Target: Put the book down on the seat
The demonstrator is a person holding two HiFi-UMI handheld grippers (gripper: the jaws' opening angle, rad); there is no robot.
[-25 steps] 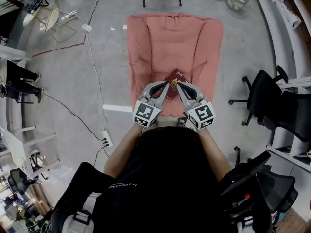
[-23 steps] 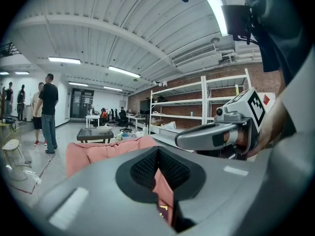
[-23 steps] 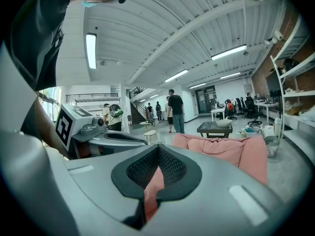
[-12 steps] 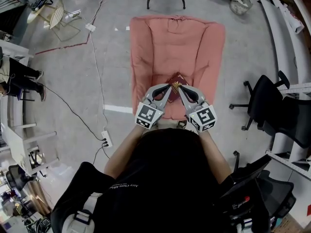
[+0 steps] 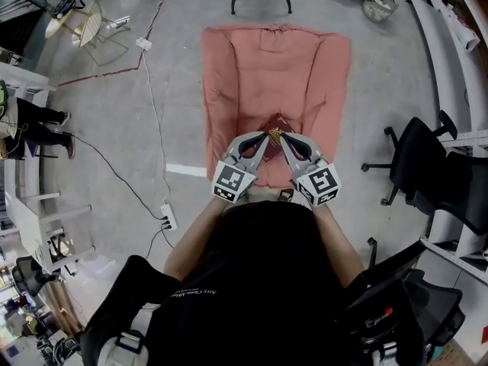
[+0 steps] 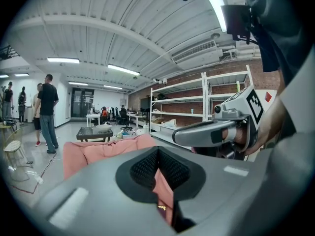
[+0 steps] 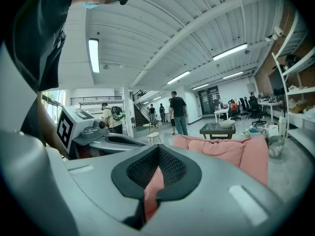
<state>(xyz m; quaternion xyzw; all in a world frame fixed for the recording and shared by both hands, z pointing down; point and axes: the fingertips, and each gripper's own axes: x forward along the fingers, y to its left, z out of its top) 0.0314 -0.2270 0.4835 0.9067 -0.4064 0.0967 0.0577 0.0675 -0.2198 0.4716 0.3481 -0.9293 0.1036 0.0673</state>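
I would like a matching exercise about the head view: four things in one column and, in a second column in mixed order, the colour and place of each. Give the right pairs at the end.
Things
1. book
2. armchair
3. office chair
4. power strip

Colour and place
a. black, at the right of the picture
b. white, on the floor at the left
c. dark red, held over the seat
d. pink, straight ahead of the person

Right pairs: 1-c, 2-d, 3-a, 4-b
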